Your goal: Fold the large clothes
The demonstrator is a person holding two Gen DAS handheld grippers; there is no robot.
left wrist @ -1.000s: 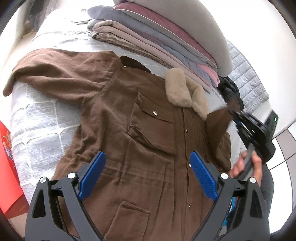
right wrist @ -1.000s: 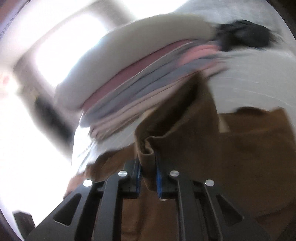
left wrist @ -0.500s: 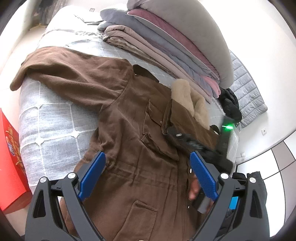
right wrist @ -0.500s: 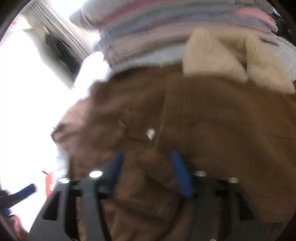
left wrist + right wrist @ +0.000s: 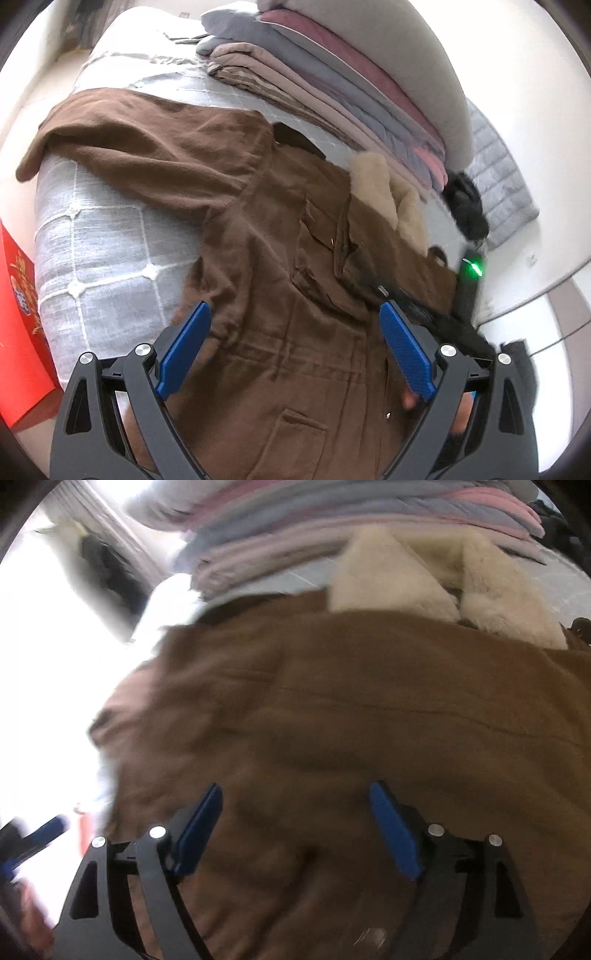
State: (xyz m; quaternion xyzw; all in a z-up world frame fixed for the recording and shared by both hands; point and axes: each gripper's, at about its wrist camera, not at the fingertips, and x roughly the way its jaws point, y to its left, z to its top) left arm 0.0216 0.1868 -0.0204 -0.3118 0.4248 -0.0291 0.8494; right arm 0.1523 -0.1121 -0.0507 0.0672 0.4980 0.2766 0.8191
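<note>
A large brown jacket [image 5: 258, 266] with a cream fleece collar [image 5: 388, 192] lies front-up on a grey quilted bed [image 5: 103, 251]. Its one sleeve [image 5: 122, 147] stretches out to the upper left. The other sleeve [image 5: 391, 254] lies folded across the chest. My left gripper [image 5: 295, 350] is open and empty above the jacket's waist. My right gripper [image 5: 295, 830] is open and empty, close over the folded brown sleeve [image 5: 351, 709], with the collar [image 5: 424, 587] beyond. The right gripper's black body with a green light [image 5: 471, 266] shows at the jacket's right side in the left wrist view.
A stack of folded grey, pink and beige bedding [image 5: 351, 74] lies behind the jacket. A black garment [image 5: 465, 206] sits to the right by a grey mat [image 5: 498, 184]. A red box [image 5: 18, 332] stands at the bed's left edge.
My right gripper carried the sleeve from the right side across the jacket's chest, laid it down and opened. My left gripper stayed open above the waist.
</note>
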